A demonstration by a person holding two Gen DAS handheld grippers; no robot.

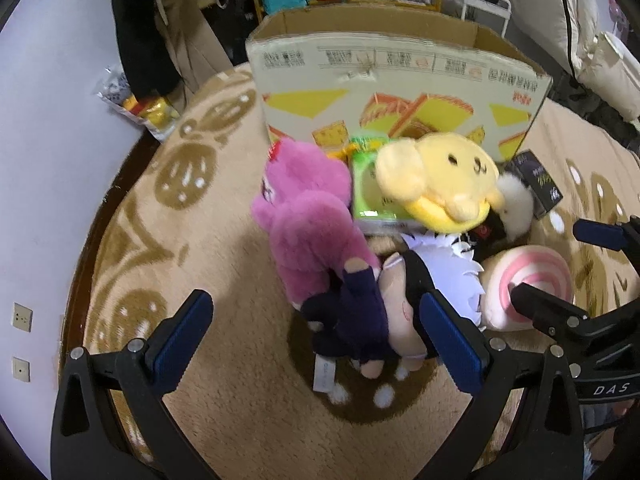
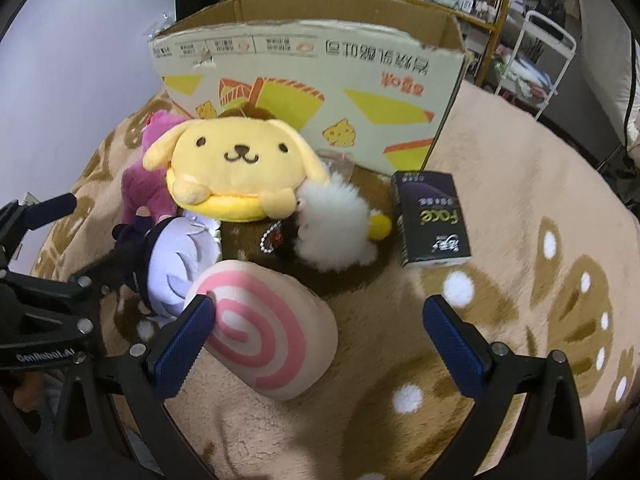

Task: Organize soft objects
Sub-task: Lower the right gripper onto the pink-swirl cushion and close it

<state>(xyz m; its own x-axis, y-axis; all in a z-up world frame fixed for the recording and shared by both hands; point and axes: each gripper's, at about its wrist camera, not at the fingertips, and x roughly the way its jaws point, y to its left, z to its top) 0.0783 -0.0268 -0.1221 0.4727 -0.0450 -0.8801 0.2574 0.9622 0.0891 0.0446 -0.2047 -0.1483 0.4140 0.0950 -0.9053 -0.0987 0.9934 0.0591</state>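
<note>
Left wrist view shows a heap of soft toys on a tan patterned blanket (image 1: pixel 224 240), crowded against the front wall of an open cardboard box (image 1: pixel 396 76) at 12 o'clock; the box's inside cannot be seen. A pink plush (image 1: pixel 308 216) lies at 11 o'clock of the heap, a yellow dog plush (image 1: pixel 436 176) on top, with a green packet (image 1: pixel 372 184) wedged between them. A dark-clothed doll (image 1: pixel 372 312) lies between the left gripper (image 1: pixel 320 344) fingers, which are spread wide and clamp nothing. Right wrist view: the right gripper (image 2: pixel 320 340) also stands apart, its left finger touching the pink swirl roll cushion (image 2: pixel 264 328). A dark tissue pack (image 2: pixel 432 220) sits at 1 o'clock, apart from the heap.
</note>
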